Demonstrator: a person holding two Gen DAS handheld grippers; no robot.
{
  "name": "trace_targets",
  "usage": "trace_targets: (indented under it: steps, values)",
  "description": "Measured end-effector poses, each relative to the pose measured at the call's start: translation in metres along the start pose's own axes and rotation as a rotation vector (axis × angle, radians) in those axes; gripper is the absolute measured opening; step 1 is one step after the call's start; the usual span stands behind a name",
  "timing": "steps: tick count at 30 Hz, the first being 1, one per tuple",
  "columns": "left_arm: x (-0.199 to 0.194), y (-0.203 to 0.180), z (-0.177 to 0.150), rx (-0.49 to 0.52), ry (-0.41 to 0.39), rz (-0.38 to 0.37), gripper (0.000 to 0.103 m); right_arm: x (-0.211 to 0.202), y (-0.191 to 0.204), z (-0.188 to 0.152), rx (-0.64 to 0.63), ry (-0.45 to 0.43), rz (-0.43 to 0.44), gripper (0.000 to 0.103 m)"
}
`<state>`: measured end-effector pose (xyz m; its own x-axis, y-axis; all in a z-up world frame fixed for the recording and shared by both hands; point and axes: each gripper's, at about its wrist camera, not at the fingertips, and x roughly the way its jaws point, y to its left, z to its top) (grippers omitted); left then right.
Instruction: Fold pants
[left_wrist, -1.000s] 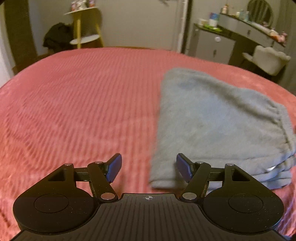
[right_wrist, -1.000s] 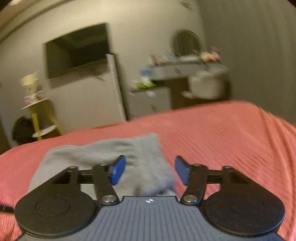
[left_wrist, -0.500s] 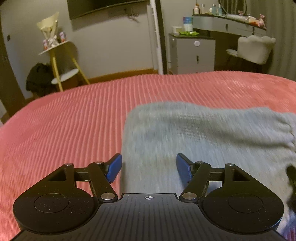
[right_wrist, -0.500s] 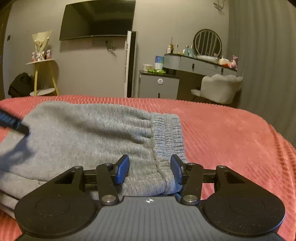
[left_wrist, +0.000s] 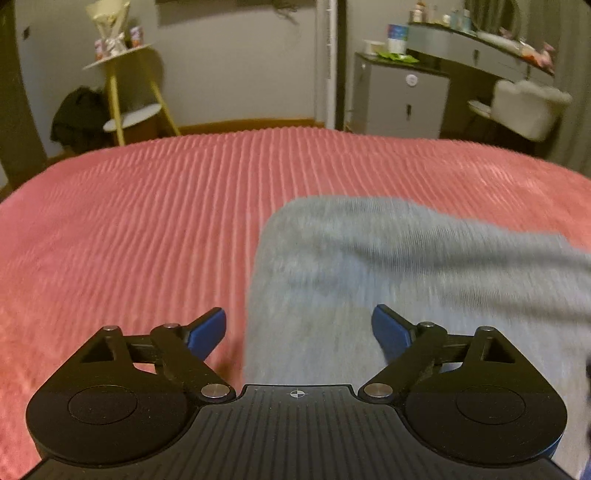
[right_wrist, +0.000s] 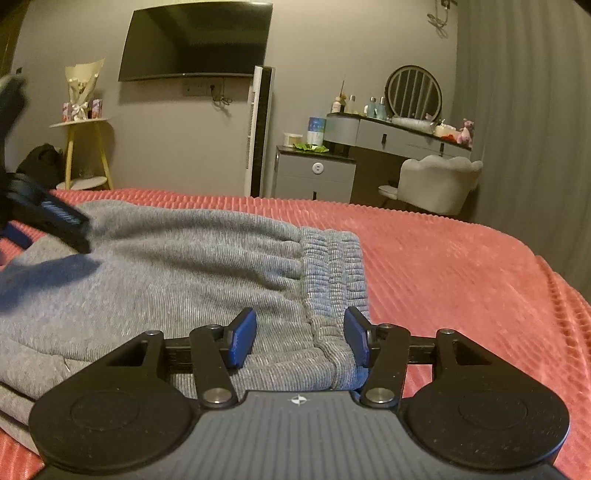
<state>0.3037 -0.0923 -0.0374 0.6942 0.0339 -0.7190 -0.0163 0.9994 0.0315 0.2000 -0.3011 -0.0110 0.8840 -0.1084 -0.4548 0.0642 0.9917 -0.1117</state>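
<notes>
Grey pants (left_wrist: 406, 266) lie folded into a stacked bundle on a pink ribbed bedspread (left_wrist: 147, 229). My left gripper (left_wrist: 297, 328) hovers low over the bundle's left edge. Its jaws are opening wide, and the edge lies under the gap with neither pad touching it. In the right wrist view the pants (right_wrist: 184, 266) end in a ribbed waistband (right_wrist: 332, 266). My right gripper (right_wrist: 300, 339) is down at that end, jaws opening slightly, with the waistband lying between the blue pads and not pinched. A dark finger (right_wrist: 62, 221) of the left gripper shows over the pants' far left.
Beyond the bed's far edge stand a yellow side table (right_wrist: 85, 147), a tall white unit (right_wrist: 260, 129), a grey cabinet (right_wrist: 316, 173), a dresser with a round mirror (right_wrist: 413, 92) and a white chair (right_wrist: 439, 181). A dark TV (right_wrist: 195, 40) hangs on the wall. Pink bedspread (right_wrist: 461, 277) extends to the right.
The left gripper slid right until the pants' left edge lay between its fingers, then its jaws widened. The right gripper dropped down to the waistband and steadied there.
</notes>
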Motion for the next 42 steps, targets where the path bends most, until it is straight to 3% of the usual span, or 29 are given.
trace_targets:
  steps: [5,9,12,16,20,23,24,26,29,32,37,42]
  values:
    - [-0.033,0.004,-0.045,0.052,0.014,0.030,0.092,-0.002,0.002,0.001,-0.006,0.012,-0.004,0.054]
    - [-0.043,0.009,-0.055,0.037,0.061,0.049,0.092,-0.005,0.005,0.003,-0.046,0.044,0.008,0.061]
    - [-0.052,0.011,-0.058,0.040,0.106,0.066,0.092,-0.009,0.014,0.002,-0.114,0.072,0.002,0.063]
    - [-0.067,0.004,-0.071,0.132,0.109,0.102,0.092,-0.014,0.029,0.001,-0.257,0.132,-0.028,0.064]
    - [-0.087,0.005,-0.079,0.143,0.126,0.096,0.090,-0.024,0.034,0.002,-0.332,0.180,-0.027,0.066]
    - [-0.103,0.008,-0.097,0.181,0.168,0.046,0.083,-0.043,0.025,0.007,-0.280,0.258,0.015,0.072]
    - [-0.109,0.007,-0.105,0.189,0.159,0.049,0.082,-0.051,0.021,0.007,-0.239,0.293,0.042,0.086]
    - [-0.123,0.009,-0.126,0.175,0.114,0.070,0.082,-0.070,0.014,0.004,-0.177,0.323,0.103,0.099]
    - [-0.141,0.018,-0.153,0.081,0.062,0.048,0.085,-0.103,0.013,0.001,-0.163,0.297,0.123,0.099]
    - [-0.152,0.028,-0.173,-0.012,0.065,0.014,0.086,-0.129,0.015,-0.004,-0.191,0.297,0.169,0.099]
    - [-0.173,0.014,-0.172,0.083,0.058,0.011,0.090,-0.150,0.004,0.003,-0.122,0.292,0.190,0.099]
    - [-0.192,-0.002,-0.174,0.151,0.016,0.025,0.090,-0.153,0.008,0.005,-0.101,0.340,0.127,0.099]
